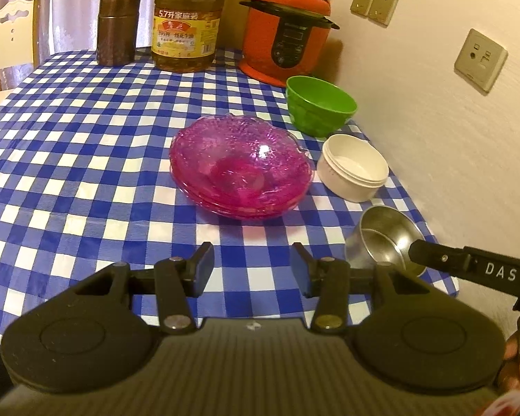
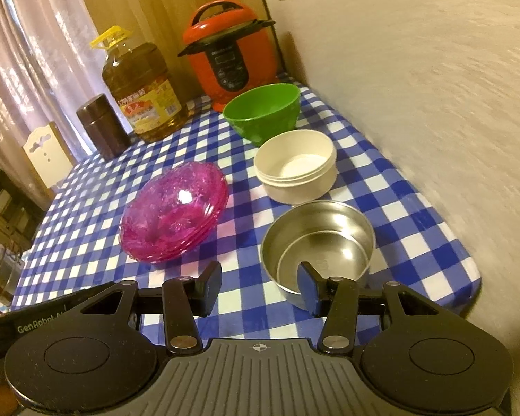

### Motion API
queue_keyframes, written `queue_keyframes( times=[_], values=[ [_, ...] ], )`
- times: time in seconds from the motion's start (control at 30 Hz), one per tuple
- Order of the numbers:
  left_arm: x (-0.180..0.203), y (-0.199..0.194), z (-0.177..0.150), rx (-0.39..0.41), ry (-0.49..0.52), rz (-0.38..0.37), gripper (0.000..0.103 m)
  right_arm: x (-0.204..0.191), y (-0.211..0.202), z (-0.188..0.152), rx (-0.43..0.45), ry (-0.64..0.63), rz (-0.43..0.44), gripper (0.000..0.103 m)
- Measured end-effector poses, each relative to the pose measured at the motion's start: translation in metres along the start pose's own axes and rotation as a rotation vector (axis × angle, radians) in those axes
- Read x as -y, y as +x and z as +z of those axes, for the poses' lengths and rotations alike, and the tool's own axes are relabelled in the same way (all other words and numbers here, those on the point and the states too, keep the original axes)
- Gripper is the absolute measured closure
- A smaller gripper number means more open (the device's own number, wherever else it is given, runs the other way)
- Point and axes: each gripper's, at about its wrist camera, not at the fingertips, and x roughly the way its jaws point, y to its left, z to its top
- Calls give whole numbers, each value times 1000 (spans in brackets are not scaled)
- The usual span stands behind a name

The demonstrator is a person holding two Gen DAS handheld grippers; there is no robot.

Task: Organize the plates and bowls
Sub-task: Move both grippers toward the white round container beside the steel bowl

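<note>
A stack of pink glass plates (image 1: 241, 170) sits mid-table; it also shows in the right wrist view (image 2: 173, 211). Along the wall side stand a green bowl (image 1: 319, 109) (image 2: 263, 111), a white bowl (image 1: 352, 166) (image 2: 294, 166) and a steel bowl (image 1: 384, 235) (image 2: 317, 239). My left gripper (image 1: 251, 268) is open and empty, above the cloth in front of the pink plates. My right gripper (image 2: 260, 289) is open; its right finger (image 2: 308, 287) overlaps the steel bowl's near rim, its left finger outside. The right gripper's finger (image 1: 433, 253) shows at the steel bowl in the left wrist view.
A blue-white checked table (image 1: 86, 173) runs along the wall on the right. At the back stand a red pressure cooker (image 1: 287, 31), a large oil bottle (image 1: 187, 17) and a brown canister (image 1: 118, 29). A chair (image 1: 14, 34) stands at the far left.
</note>
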Motion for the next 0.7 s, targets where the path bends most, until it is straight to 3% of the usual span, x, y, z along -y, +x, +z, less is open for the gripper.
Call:
queue_keyframes(
  times=[0.7],
  values=[
    [12,6,0,-14,15,-26,59,17,-4,3,13,39,-23,54]
  ],
)
